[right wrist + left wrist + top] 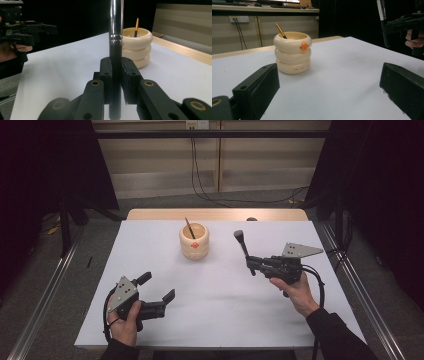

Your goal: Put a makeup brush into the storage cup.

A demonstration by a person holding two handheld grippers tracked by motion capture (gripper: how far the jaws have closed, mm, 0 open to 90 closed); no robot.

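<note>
White bench (215, 295), dark room. Right tongs (251, 264) clamped on brush (242, 246), held upright above bench, right of ringed cream pot (194, 241). Left tongs (156, 289) apart, empty, near front-left. Thin brush (189, 227) in pot.

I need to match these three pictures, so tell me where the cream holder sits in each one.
High view: holder at the table's far centre.
Left gripper view: holder left of centre, beyond the open jaws.
Right gripper view: holder right of the clamped brush.
Shared landmark: the thin brush leaning inside it.
</note>
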